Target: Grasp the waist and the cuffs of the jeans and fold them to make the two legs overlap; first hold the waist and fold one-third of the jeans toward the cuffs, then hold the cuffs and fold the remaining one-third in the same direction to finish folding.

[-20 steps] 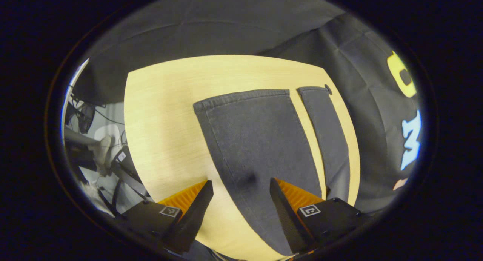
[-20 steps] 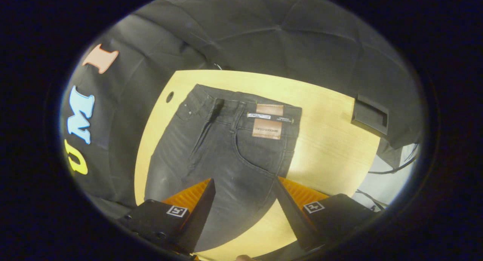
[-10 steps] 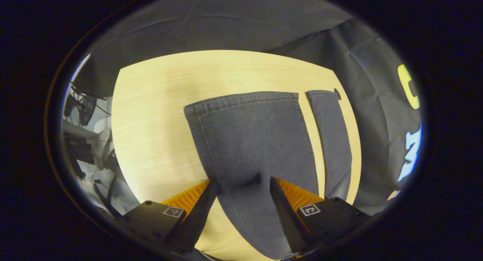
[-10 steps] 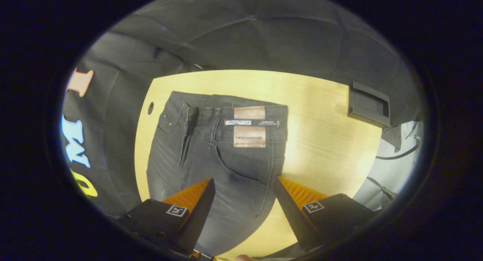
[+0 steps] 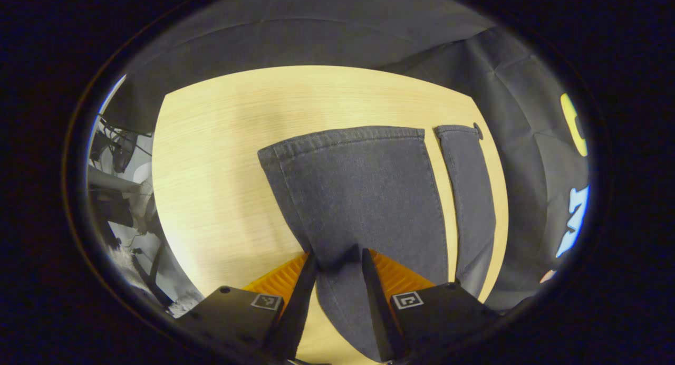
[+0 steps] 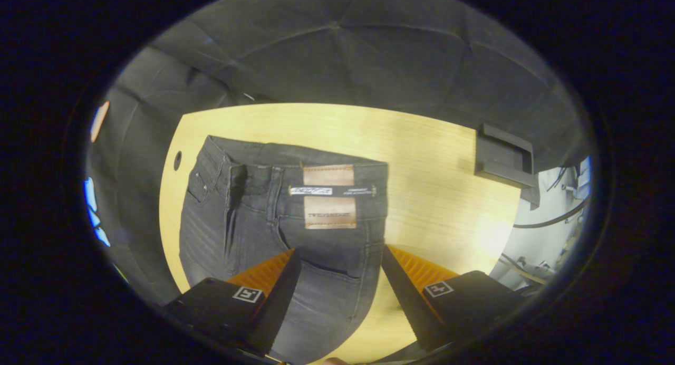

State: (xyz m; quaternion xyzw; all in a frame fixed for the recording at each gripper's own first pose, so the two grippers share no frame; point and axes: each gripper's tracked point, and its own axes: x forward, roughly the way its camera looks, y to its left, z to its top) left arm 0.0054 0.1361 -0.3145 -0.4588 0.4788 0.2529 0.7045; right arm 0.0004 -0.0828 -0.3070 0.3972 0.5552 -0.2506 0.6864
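Observation:
Dark grey jeans [image 5: 358, 191] lie flat on the light wooden table [image 5: 221, 159]. In the left gripper view the near leg's cuff runs across the middle, and the far leg [image 5: 469, 196] lies apart to the right. My left gripper [image 5: 339, 262] is shut on the near leg, with the fabric bunched between its fingers. In the right gripper view the waist end of the jeans [image 6: 263, 217] shows, with a brown patch [image 6: 329, 196] on the waistband. My right gripper [image 6: 340, 259] is open just above the hip area, straddling the near edge.
A black box [image 6: 503, 156] sits at the table's far right corner in the right gripper view. A round cable hole [image 6: 177, 159] is in the table by the waistband. Cables and stands are past the table's left edge [image 5: 121, 196]. Bare tabletop [image 6: 437, 175] extends right of the waist.
My left gripper has gone from wide open to shut on the near leg. My right gripper has moved closer to the waist and stays open.

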